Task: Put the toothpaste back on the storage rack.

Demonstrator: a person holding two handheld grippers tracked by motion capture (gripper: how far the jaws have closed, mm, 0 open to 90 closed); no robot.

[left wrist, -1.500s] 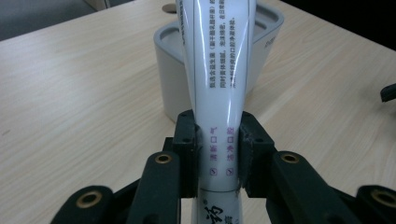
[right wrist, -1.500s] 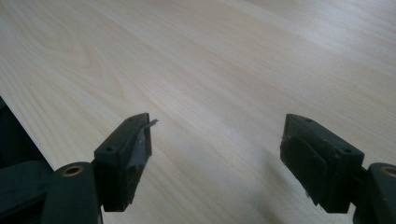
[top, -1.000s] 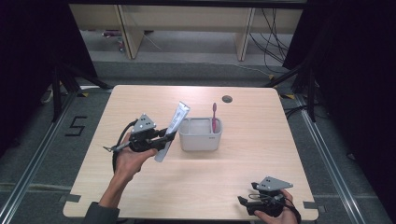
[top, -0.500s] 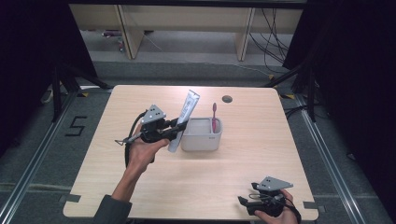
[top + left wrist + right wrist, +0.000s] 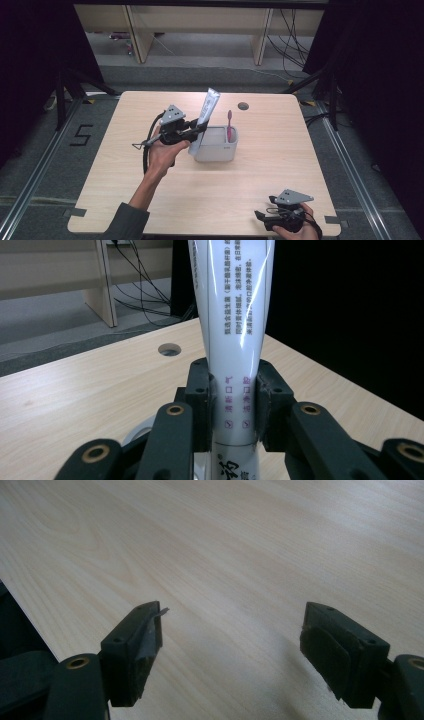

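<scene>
Over the box (image 5: 216, 150) rim now, tube (image 5: 207, 106) more upright in left gripper (image 5: 196, 131).

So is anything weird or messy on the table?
Nothing spilled or broken. The toothpaste tube leans tilted over the grey container, clamped in the left gripper; the pink toothbrush stands inside it.

Even overhead light keeps the table (image 5: 210, 200) bright, while the surroundings fall to near black. Glare streaks the glossy tube (image 5: 235, 330). The near jaws look soft, perhaps out of focus, and 2 faint shadows lie beneath them.
</scene>
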